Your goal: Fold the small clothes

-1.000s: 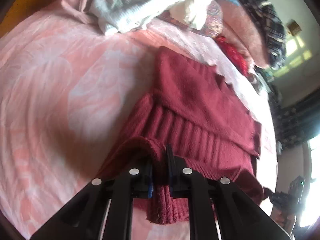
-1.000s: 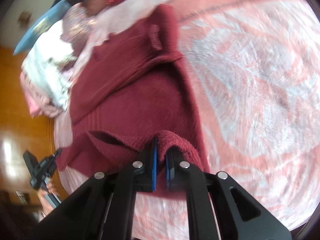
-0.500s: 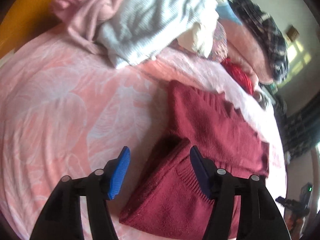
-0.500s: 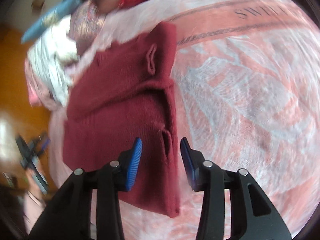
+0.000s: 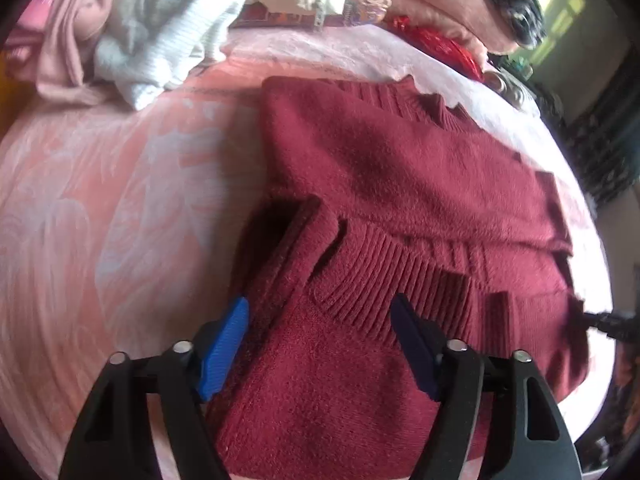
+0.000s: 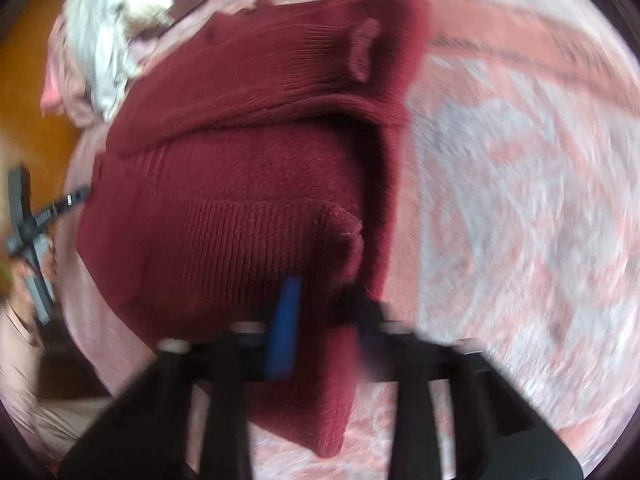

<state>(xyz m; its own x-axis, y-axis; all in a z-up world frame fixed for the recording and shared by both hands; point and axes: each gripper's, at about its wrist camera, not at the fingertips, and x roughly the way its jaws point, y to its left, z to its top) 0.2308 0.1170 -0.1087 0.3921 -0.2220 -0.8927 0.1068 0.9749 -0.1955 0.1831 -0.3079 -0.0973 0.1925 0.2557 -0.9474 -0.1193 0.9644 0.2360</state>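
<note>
Where the dark red knitted sweater [image 5: 400, 184] lies partly folded on the pink leaf-patterned bedspread [image 5: 100, 208], the left gripper [image 5: 320, 344] hangs over its near folded edge with jaws spread wide, having just been closing a little, the fabric between its blue pads [image 5: 224, 348] but not pressed. The right gripper [image 6: 324, 320], blurred, has just been closing and pinches a fold at the sweater's near corner. A heap of pale clothes [image 5: 160, 20] sits at the bedspread's far edge.
</note>
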